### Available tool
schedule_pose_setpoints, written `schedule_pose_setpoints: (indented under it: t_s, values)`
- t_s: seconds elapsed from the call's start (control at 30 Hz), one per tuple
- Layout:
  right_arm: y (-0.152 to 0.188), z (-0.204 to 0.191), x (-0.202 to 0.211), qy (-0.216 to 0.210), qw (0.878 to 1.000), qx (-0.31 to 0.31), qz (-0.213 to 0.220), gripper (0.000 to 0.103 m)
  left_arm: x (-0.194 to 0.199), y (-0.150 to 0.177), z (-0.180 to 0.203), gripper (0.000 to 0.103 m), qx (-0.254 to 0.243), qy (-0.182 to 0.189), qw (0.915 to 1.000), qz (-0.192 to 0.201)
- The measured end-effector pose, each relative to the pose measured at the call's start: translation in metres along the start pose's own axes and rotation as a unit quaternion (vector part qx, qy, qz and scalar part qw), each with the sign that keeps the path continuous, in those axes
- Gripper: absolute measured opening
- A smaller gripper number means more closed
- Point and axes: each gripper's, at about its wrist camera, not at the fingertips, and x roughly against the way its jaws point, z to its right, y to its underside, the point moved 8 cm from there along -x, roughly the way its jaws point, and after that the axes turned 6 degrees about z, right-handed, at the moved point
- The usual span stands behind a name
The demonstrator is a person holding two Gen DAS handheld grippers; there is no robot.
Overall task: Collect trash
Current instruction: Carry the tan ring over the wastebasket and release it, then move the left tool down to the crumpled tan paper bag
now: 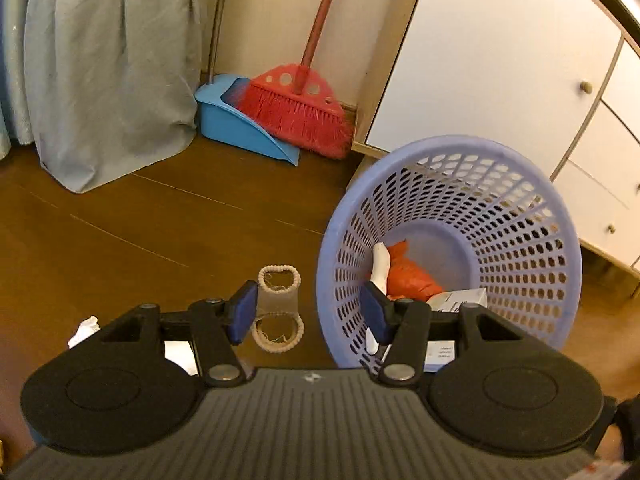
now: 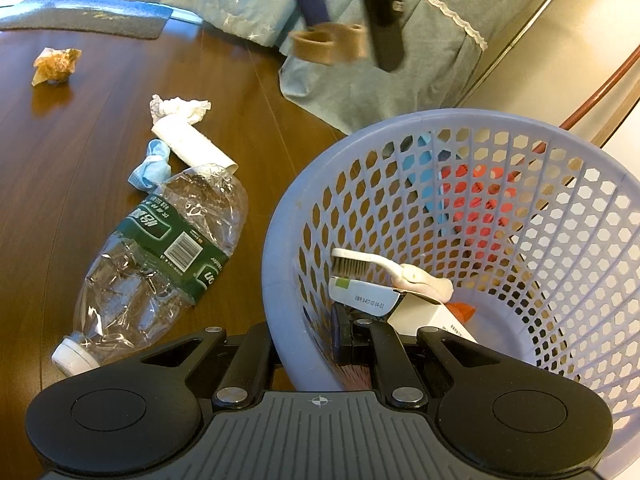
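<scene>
left gripper spread, tape roll loose beside basket

left gripper jaws apart, tan tape roll unpinched, outside basket rim. right gripper pinches the basket wall. re-pinch the roll, carry it past the rim, then release.

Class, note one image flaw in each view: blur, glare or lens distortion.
Left wrist view: the fisheye bows the cupboard edge, and the glossy floor shows sheen. Right wrist view: the left gripper and beige item are blurred, while the basket is sharp.
</scene>
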Motion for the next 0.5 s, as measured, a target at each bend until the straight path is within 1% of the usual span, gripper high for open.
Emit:
schedule_pose_setpoints:
  t_s: [0.23, 0.33, 0.4, 0.5]
  values:
    - [0.001, 0.001, 0.000, 0.001, 1.000, -0.002, -0.001, 0.007, -0.002, -0.017, 0.041, 0.050, -0.018, 0.057, 0.9980, 0.020]
    - [0.001, 0.001, 0.001, -0.001, 1.000, -0.001, -0.001, 0.007, -0.012, -0.023, 0.059, 0.050, -0.024, 0.077, 0.9966, 0.014]
    - [0.001, 0.003, 0.001, -0.001, 1.000, -0.003, 0.000, 0.007, -0.015, -0.028, 0.069, 0.050, -0.032, 0.090, 0.9953, 0.016]
    - [0.002, 0.006, 0.002, 0.000, 1.000, -0.006, 0.003, 0.006, -0.013, -0.033, 0.073, 0.051, -0.047, 0.094, 0.9941, 0.025]
